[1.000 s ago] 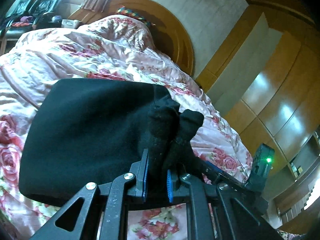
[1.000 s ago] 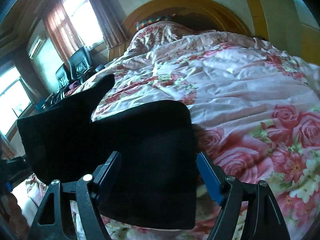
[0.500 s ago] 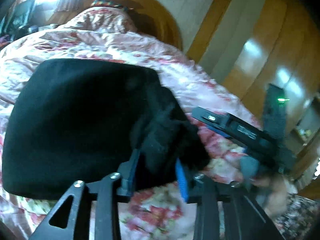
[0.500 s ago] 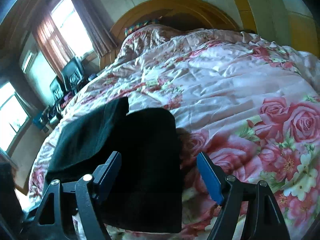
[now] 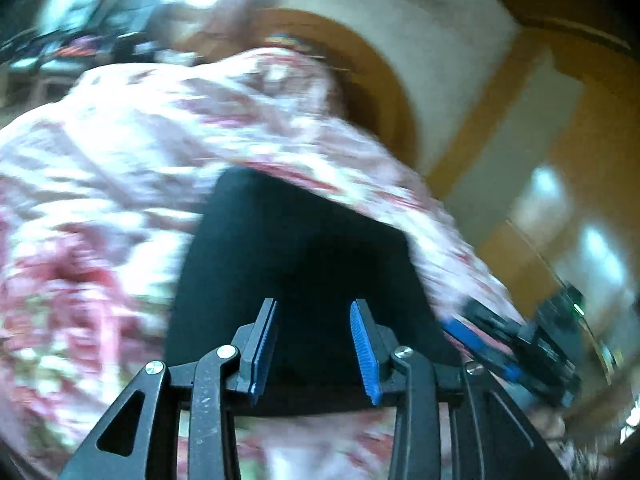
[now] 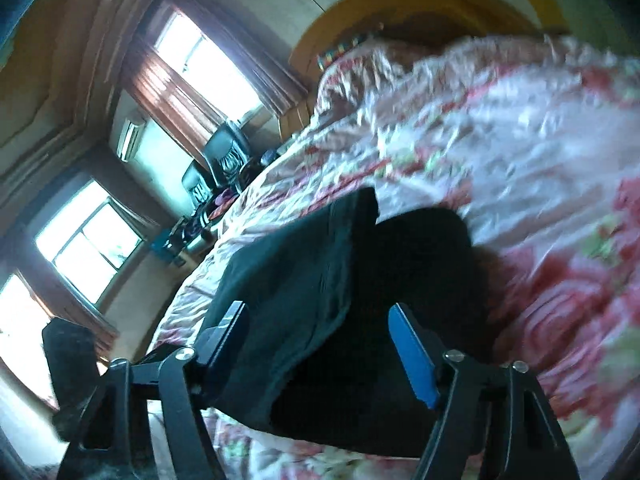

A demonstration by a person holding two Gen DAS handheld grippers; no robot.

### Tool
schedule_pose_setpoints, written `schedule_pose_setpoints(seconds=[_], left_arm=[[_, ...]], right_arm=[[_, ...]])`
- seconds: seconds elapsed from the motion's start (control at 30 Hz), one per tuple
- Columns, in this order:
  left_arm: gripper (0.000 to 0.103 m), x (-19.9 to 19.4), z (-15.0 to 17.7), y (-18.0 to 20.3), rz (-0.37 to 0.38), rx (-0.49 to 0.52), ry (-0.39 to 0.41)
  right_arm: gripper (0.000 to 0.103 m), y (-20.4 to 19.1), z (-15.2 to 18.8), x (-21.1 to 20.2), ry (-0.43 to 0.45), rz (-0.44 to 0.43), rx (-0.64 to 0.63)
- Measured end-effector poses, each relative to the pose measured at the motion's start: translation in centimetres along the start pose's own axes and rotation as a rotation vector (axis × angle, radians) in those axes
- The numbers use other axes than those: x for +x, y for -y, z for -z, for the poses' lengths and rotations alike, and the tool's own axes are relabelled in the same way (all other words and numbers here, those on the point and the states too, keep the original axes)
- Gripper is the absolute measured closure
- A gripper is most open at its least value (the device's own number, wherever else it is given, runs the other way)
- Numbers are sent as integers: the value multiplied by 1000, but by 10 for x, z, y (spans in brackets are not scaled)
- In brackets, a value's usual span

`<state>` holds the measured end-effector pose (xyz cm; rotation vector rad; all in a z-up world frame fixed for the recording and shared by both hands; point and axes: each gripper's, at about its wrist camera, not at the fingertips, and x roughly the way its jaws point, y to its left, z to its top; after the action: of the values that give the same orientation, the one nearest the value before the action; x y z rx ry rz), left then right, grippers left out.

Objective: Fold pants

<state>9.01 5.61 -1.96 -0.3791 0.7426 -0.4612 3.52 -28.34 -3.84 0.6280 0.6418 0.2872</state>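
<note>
the right view alone shows the pants' [image 6: 360,300] upper fold. pants lie on the quilt [image 5: 100,168] ahead of both grippers: left gripper [image 5: 314,346] apart, empty; right gripper [image 6: 320,350] closing, gripping nothing.

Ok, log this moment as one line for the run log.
pants: folded black stack on floral quilt | left gripper: open, empty | right gripper: closing, nothing gripped

Your right gripper [image 6: 320,344] hovers over the folded black pants [image 6: 360,280] on the floral quilt [image 6: 520,160], jaws closing, pads not pressing cloth. Windows [image 6: 208,68] to the left.
</note>
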Motion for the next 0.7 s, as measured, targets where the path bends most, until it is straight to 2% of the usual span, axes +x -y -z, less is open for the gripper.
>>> schedule_pose_setpoints(seconds=[0.13,0.17,0.27,0.33,0.37,0.43,0.47,0.57,0.7], left_arm=[[66,0,-6,-45,-123,-105,17],[66,-2,-5,-54,-138,-123,14],[61,5,2,-72,-150,-159,-9],[61,10,6,-79,-131,-190,-26],[61,13,7,-83,-117,-210,-34],[61,17,10,-86,-100,-236,-44],[61,17,12,-86,-100,-240,-44],[61,10,16,-77,-89,-229,-37],[61,-1,15,-40,-20,-98,-4]], right_arm=[[39,12,0,18,-55,23,68],[45,15,0,21,-58,23,85],[46,12,0,29,-79,1,101],[46,3,0,37,-102,-7,71],[50,-4,1,42,-111,-13,46],[71,-14,5,49,-123,-20,6],[87,-17,7,52,-135,-31,-5],[88,-29,4,40,-98,-26,-49],[88,-39,-14,0,17,-39,-105]])
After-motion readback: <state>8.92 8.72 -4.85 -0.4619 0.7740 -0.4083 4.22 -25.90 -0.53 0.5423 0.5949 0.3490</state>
